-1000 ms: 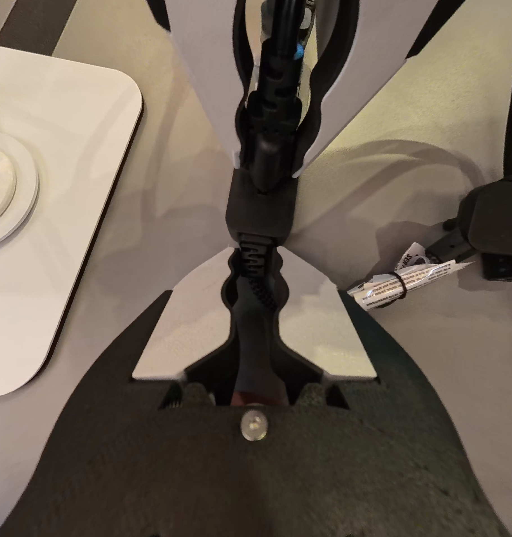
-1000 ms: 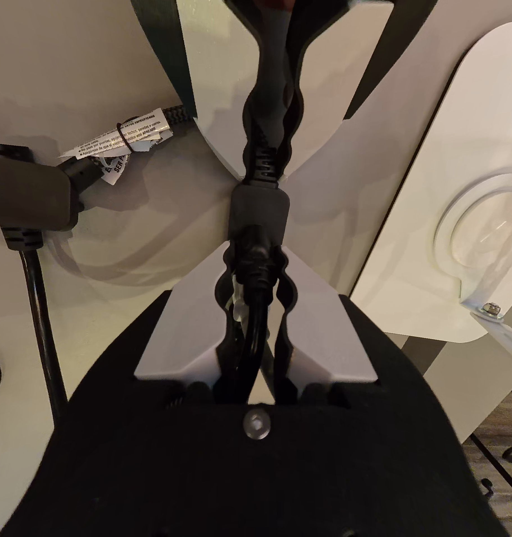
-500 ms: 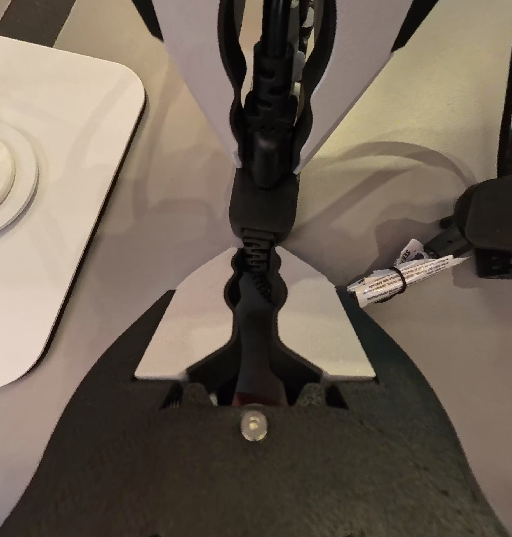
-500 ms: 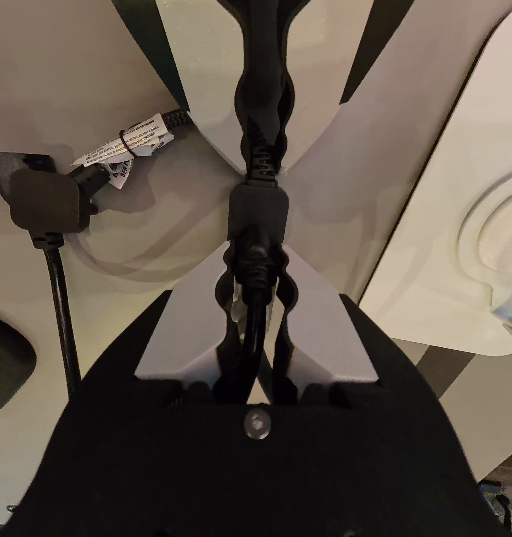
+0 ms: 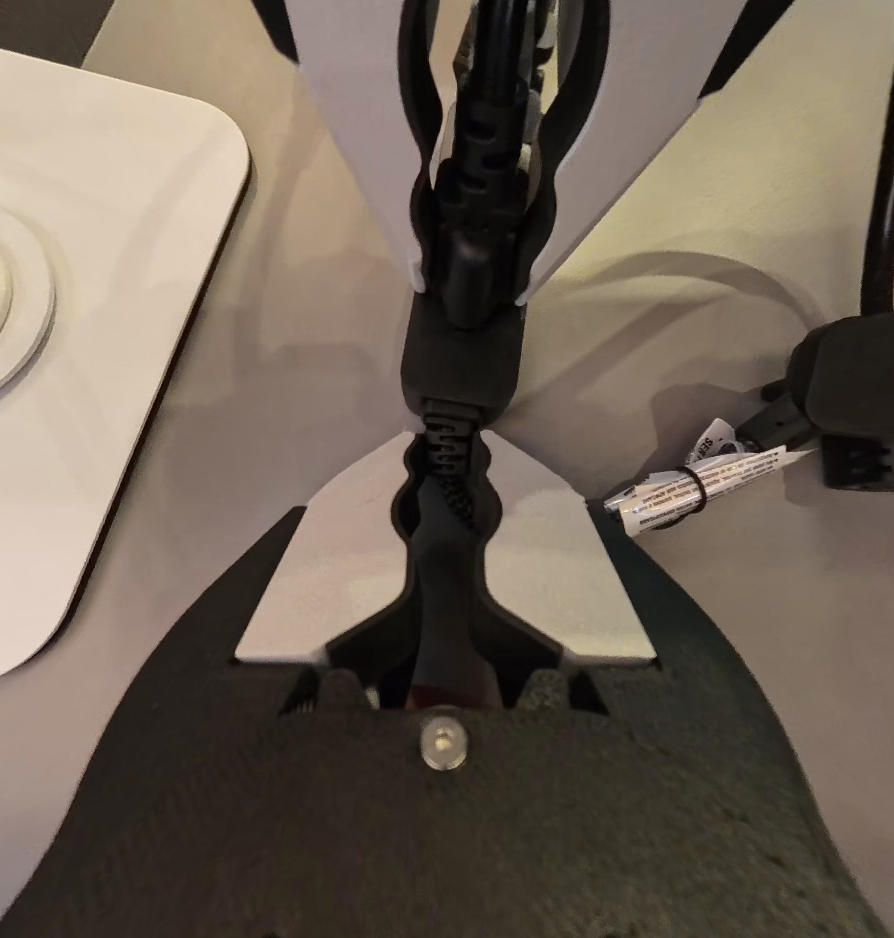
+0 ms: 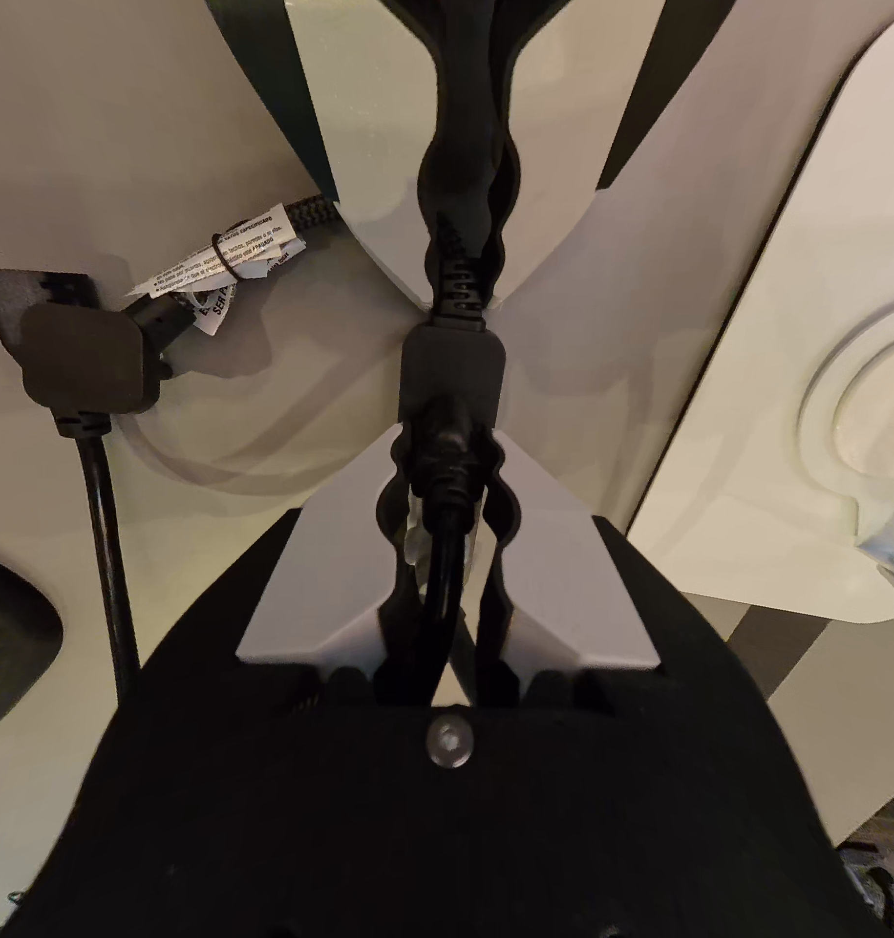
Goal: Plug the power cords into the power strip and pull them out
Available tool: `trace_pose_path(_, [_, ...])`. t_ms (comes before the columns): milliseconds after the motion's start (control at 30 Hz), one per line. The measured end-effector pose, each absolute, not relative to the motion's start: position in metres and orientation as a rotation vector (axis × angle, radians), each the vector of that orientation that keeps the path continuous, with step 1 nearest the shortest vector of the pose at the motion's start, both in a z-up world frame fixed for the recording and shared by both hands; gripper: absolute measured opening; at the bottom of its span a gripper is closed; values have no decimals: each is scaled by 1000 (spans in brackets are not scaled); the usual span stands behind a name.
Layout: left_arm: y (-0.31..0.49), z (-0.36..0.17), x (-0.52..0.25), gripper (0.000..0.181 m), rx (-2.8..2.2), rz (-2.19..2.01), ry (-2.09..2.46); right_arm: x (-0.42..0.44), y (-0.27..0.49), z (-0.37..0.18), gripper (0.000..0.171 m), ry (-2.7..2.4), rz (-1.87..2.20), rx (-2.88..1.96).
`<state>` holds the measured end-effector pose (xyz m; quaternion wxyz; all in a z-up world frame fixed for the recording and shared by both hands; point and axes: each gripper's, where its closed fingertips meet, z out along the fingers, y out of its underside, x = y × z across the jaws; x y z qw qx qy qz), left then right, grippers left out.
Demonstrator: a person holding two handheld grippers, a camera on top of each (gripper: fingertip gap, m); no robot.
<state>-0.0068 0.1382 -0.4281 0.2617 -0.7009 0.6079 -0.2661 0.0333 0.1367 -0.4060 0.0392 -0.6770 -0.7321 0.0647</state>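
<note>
A small black socket block point(image 5: 460, 355) hangs between my two grippers, which face each other above the table. My left gripper point(image 5: 447, 439) is shut on the ribbed neck of the block's braided cord point(image 5: 450, 457). My right gripper point(image 6: 449, 431) is shut on the black plug point(image 6: 447, 457) of a power cord, and the plug sits in the socket block point(image 6: 452, 365). The right gripper's white fingers point(image 5: 364, 152) come in from the top of the left wrist view, around the plug point(image 5: 473, 243). The left gripper's fingers point(image 6: 374, 152) show at the top of the right wrist view.
A second black plug block point(image 5: 861, 365) with its cable lies at the right, next to rolled paper tags point(image 5: 688, 482) tied on the braided cord. A white stand base point(image 5: 79, 304) lies at the left. In the right wrist view these are the block point(image 6: 84, 355), tags point(image 6: 221, 264) and base point(image 6: 790, 355). Spacing between my two grippers at the tips: around 5 cm.
Both grippers keep their hold and the plug stays in the socket block. The pair has drifted slightly over the table; the white base has slid a little in both views.
</note>
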Motion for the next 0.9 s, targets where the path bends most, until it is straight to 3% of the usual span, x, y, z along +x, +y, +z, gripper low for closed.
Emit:
trace_pose_path(267, [137,-428,-6,16,-1889,-727,1659,35,140,-405,31,-2197,133,-2086])
trace_pose_path(900, [138,-428,-6,16,-1888,-719,1662,37,137,-396,22,-2213,93,-2082])
